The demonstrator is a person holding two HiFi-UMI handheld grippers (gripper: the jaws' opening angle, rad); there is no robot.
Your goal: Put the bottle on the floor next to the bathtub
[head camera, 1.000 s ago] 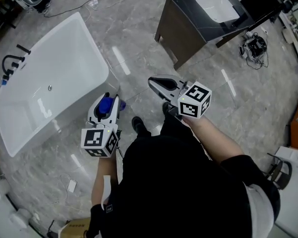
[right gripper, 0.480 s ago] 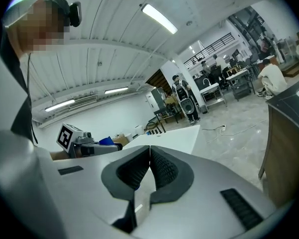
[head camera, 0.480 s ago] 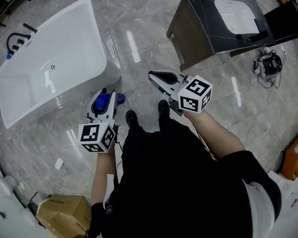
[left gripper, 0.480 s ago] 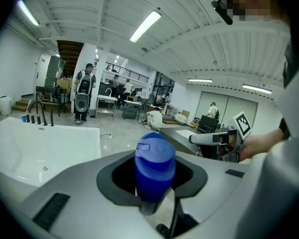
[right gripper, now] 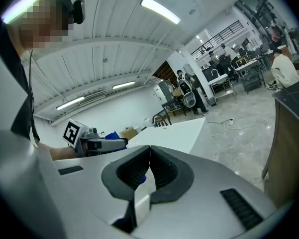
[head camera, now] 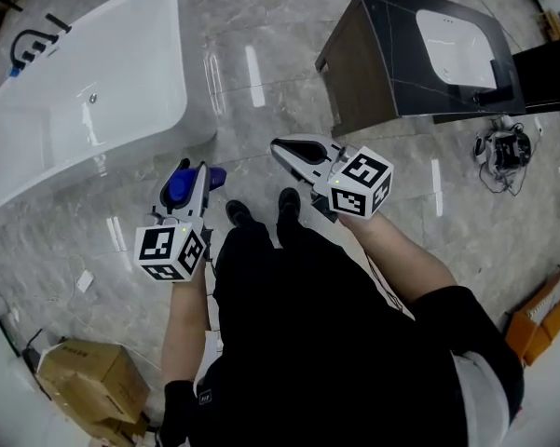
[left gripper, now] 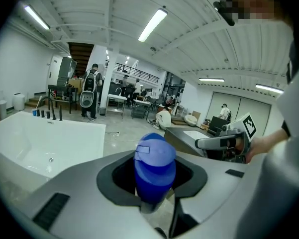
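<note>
A blue bottle with a blue flip cap sits between the jaws of my left gripper, which is shut on it and held in the air above the floor. In the head view the bottle shows just below the near corner of the white bathtub. My right gripper is shut with nothing between its jaws, and it hangs to the right of the left one. The right gripper view shows the left gripper and the bottle off to its left, with the tub beyond.
A dark vanity cabinet with a white basin stands at the upper right. The person's shoes are on the grey marble floor between the grippers. Cardboard boxes lie at the lower left. Black taps stand at the tub's far end.
The view has swung, so the tub and the cabinet have shifted up in the picture. Both grippers kept their grip and drifted slightly left.
</note>
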